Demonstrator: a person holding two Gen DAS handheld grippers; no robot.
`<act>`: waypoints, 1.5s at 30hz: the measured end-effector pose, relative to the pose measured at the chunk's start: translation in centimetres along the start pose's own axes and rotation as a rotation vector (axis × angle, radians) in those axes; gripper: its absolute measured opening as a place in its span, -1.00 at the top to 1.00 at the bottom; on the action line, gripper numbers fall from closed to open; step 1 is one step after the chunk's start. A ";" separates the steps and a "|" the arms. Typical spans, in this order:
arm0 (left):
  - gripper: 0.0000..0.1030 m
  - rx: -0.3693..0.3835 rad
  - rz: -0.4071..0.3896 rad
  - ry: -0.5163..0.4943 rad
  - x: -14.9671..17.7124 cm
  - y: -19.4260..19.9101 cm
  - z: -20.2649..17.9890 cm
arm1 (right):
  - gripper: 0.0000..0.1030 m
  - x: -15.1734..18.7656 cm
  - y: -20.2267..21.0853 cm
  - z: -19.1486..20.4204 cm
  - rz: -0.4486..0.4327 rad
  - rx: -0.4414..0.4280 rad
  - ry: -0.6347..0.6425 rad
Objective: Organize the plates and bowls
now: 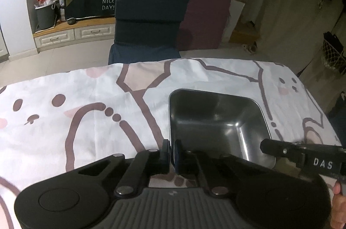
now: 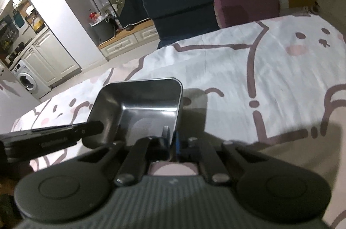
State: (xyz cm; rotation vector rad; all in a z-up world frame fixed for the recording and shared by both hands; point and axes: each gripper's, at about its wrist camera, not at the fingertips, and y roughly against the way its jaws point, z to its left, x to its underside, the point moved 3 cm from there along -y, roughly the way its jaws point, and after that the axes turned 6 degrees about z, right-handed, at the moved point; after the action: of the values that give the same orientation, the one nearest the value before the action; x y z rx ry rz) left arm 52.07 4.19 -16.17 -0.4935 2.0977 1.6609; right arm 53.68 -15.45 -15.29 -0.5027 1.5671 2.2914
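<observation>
A square metal bowl (image 1: 218, 123) sits on the table with the patterned white cloth (image 1: 86, 99). My left gripper (image 1: 172, 152) is shut on the bowl's near left rim. The bowl also shows in the right wrist view (image 2: 140, 108), where my right gripper (image 2: 172, 140) is shut on its near right rim. The right gripper's body (image 1: 302, 155) reaches in from the right in the left wrist view. The left gripper's body (image 2: 54, 138) reaches in from the left in the right wrist view. The bowl is empty.
A dark blue chair (image 1: 149, 19) and a mauve chair (image 1: 205, 19) stand behind the table's far edge. A low cabinet with a grey bin (image 1: 45, 15) stands at the back left. A washing machine (image 2: 28, 80) is at the far left.
</observation>
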 end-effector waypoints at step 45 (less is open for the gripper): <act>0.86 0.099 -0.043 0.041 18.0 17.7 -15.3 | 0.87 14.6 25.7 -5.8 -0.150 -0.088 0.154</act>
State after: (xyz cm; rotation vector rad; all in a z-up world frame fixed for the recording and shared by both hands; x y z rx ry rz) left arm 26.03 -7.11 -7.95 -0.5414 2.1707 1.5264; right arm 29.80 -28.85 -2.75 -0.8086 1.4460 2.2606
